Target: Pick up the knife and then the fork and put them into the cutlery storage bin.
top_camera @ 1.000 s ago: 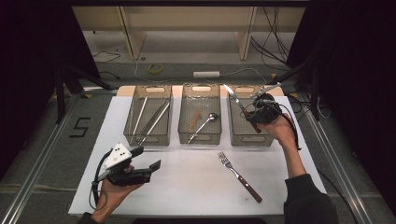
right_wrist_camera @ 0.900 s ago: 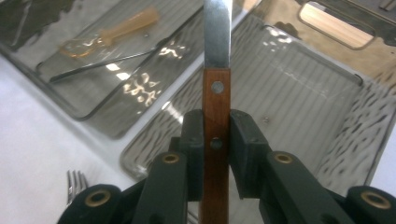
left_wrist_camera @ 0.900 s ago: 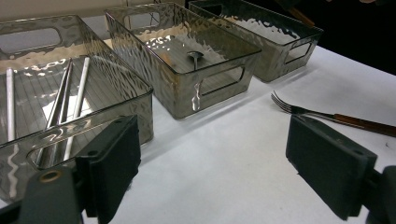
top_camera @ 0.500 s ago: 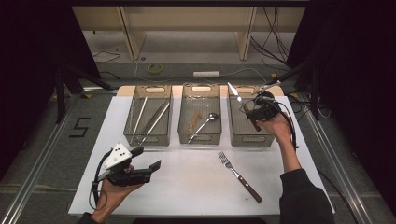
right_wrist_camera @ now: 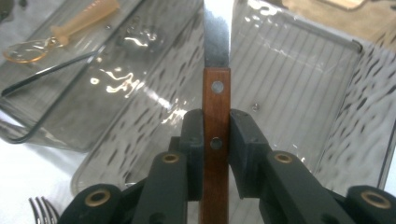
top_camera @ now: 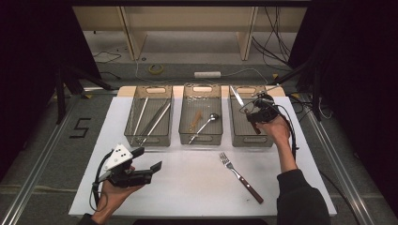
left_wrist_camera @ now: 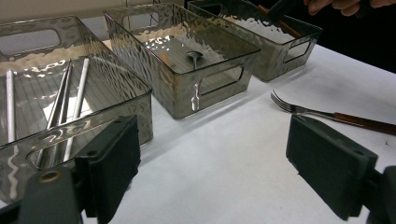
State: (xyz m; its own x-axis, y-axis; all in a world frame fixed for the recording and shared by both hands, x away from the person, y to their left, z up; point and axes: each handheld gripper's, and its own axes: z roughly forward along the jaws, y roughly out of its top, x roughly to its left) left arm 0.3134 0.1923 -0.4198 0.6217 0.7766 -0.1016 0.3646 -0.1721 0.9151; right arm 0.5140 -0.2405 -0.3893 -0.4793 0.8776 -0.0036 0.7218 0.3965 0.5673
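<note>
My right gripper (top_camera: 254, 115) is shut on the wooden handle of a knife (right_wrist_camera: 216, 93). It holds the knife over the right clear bin (top_camera: 251, 141), with the steel blade (top_camera: 237, 97) pointing away toward the bin's far left corner. My left gripper (top_camera: 149, 159) rests open and empty on the white mat at the near left, and its pads (left_wrist_camera: 115, 158) stand wide apart. A fork (top_camera: 240, 176) with a wooden handle lies on the mat in front of the right bin. From the left gripper view the fork (left_wrist_camera: 327, 114) lies ahead to the right.
Three clear bins stand in a row at the back of the white mat (top_camera: 187, 187). The left bin (top_camera: 149, 137) holds several metal sticks. The middle bin (top_camera: 201, 139) holds a metal spoon (top_camera: 206, 123) and an amber spoon (right_wrist_camera: 70, 25). Cables trail behind the table.
My right gripper has sunk a little with the knife over the right bin. The left gripper and the fork have kept still.
</note>
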